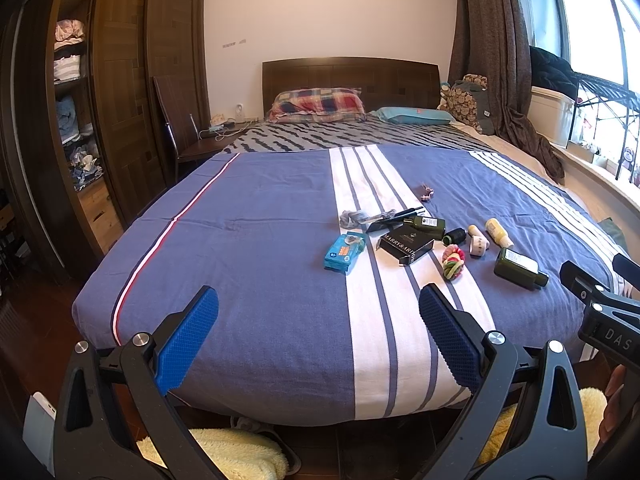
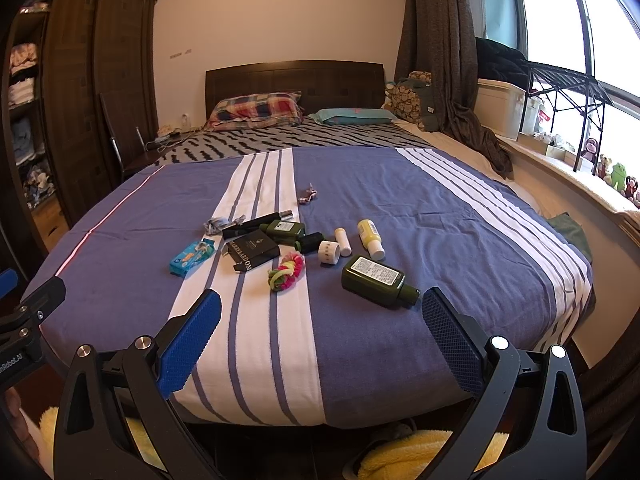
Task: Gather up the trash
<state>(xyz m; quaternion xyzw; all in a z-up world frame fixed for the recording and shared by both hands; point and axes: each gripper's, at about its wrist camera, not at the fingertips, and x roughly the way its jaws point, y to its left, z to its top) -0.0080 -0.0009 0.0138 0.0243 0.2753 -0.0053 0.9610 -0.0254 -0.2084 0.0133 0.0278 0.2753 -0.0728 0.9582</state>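
Nothing looks collected yet: the clutter lies in one cluster on the bed (image 2: 120, 300), all of it untouched. Taking the black box (image 2: 251, 255) as landmark, a blue packet (image 2: 191, 258) lies left of it, a crumpled grey scrap (image 2: 218, 225) behind it, a hair-tie bundle (image 2: 286, 271) just right, and a large green bottle (image 2: 378, 281) farther right. No bin shows. The left gripper (image 1: 318, 336) and right gripper (image 2: 320, 336) both hover at the bed's foot, spread wide and holding nothing.

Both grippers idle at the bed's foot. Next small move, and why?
Probably ease the right gripper forward toward the large green bottle. It lies on its side nearest that gripper, clear of the other clutter, and both grippers, the left gripper too, are open and empty, short of everything on the bed.
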